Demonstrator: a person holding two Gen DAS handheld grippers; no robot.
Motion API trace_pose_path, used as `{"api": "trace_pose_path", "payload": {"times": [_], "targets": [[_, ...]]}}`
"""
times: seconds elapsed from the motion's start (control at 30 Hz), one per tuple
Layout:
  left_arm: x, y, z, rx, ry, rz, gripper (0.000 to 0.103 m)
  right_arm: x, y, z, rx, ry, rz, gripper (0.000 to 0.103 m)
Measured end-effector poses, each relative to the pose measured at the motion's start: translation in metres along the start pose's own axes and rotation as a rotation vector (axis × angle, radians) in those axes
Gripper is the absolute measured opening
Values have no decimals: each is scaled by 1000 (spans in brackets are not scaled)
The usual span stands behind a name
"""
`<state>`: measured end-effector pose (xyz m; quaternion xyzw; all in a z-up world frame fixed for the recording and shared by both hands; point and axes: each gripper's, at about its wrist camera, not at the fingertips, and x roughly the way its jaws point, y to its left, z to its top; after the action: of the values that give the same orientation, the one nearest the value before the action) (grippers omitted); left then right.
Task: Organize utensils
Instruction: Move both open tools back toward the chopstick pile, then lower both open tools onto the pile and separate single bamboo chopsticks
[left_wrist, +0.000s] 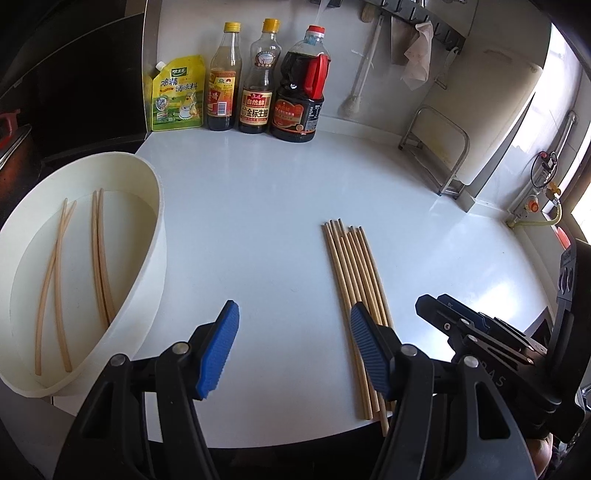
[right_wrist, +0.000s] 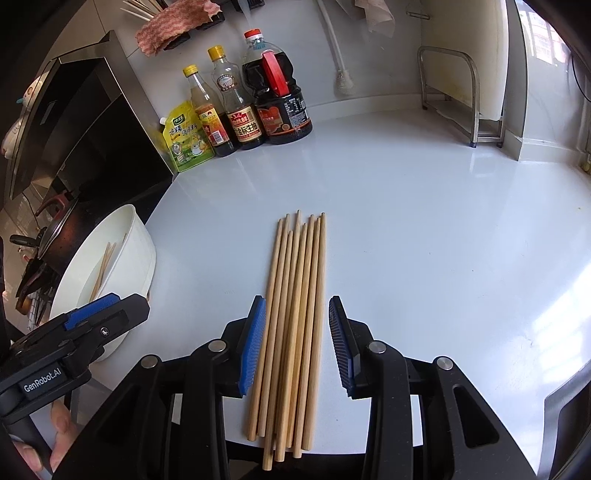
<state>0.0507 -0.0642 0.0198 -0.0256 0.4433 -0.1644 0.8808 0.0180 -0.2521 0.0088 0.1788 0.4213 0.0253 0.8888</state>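
Several wooden chopsticks (right_wrist: 295, 314) lie in a row on the white counter, also in the left wrist view (left_wrist: 354, 288). A white oval tub (left_wrist: 157, 236) at the left holds several more chopsticks (left_wrist: 99, 254); it shows in the right wrist view too (right_wrist: 140, 254). My right gripper (right_wrist: 297, 343) is open, its blue pads on either side of the chopstick row, low over the counter. My left gripper (left_wrist: 295, 347) is open and empty between the tub and the row. The right gripper's body (left_wrist: 480, 332) shows at right in the left wrist view.
Three sauce bottles (left_wrist: 258, 77) and a yellow seasoning pouch (left_wrist: 179, 94) stand at the back wall. A steel rack (left_wrist: 439, 147) stands at the back right. A dark stove area with a pot (right_wrist: 55, 221) lies left of the counter edge.
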Motion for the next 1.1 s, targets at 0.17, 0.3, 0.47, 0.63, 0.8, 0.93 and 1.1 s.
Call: {"api": "trace_pose_path", "payload": {"times": [0.17, 0.3, 0.47, 0.63, 0.8, 0.93, 1.1], "targets": [[11, -5, -2, -1, 25, 7, 62, 7, -7, 1, 4, 13, -1, 35], [18, -11, -3, 5, 32, 17, 63, 11, -16, -1, 16, 17, 4, 36], [30, -15, -5, 9, 48, 38, 67, 17, -30, -4, 34, 32, -6, 36], [44, -11, -9, -7, 65, 57, 67, 25, -34, -9, 34, 50, -9, 36], [52, -9, -13, -16, 77, 62, 67, 35, -27, -15, -6, 70, -23, 37], [56, -5, -15, -17, 82, 71, 67, 41, -20, -19, -43, 74, -58, 37], [59, 0, -17, -29, 90, 73, 67, 43, -15, -21, -70, 77, -81, 37]]}}
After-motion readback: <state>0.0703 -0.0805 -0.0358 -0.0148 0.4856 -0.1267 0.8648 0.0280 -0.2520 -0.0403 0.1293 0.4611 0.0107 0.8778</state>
